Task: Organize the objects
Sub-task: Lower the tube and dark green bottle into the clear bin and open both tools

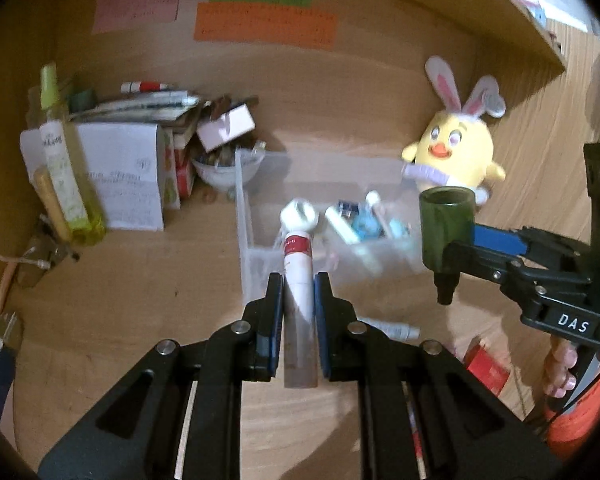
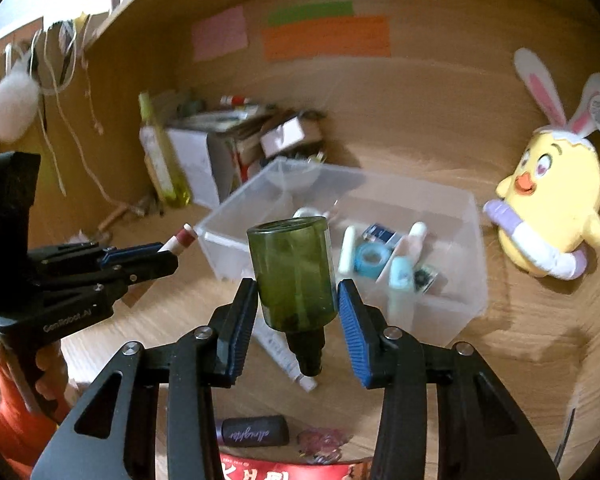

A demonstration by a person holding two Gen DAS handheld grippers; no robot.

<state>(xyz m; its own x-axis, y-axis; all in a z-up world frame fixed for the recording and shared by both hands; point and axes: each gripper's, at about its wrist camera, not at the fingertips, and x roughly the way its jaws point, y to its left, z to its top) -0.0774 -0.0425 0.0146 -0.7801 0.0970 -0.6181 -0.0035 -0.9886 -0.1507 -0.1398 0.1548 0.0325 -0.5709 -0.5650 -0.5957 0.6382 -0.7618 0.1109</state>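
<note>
The left gripper (image 1: 298,292) is closed on a white tube (image 1: 299,280) with a red band, its blue pads pressed to both sides; the tube's long axis runs straight forward along the fingers, and its white cap end points out over the near left corner of the clear plastic bin (image 1: 246,216). The right gripper (image 2: 298,316) holds a dark green bottle (image 2: 294,272) between its pads; the bottle's long axis also lies along the fingers, flat base pointing toward the bin (image 2: 474,248) and black neck pointing back toward the camera. In the left wrist view this bottle (image 1: 446,226) hangs at the bin's right edge, held off the desk (image 1: 140,300). Inside the bin lie small tubes and a blue tape roll (image 2: 370,257). A yellow plush chick (image 2: 552,208) sits just right of the bin, and another white tube (image 2: 278,350) lies on the desk in front of it.
</note>
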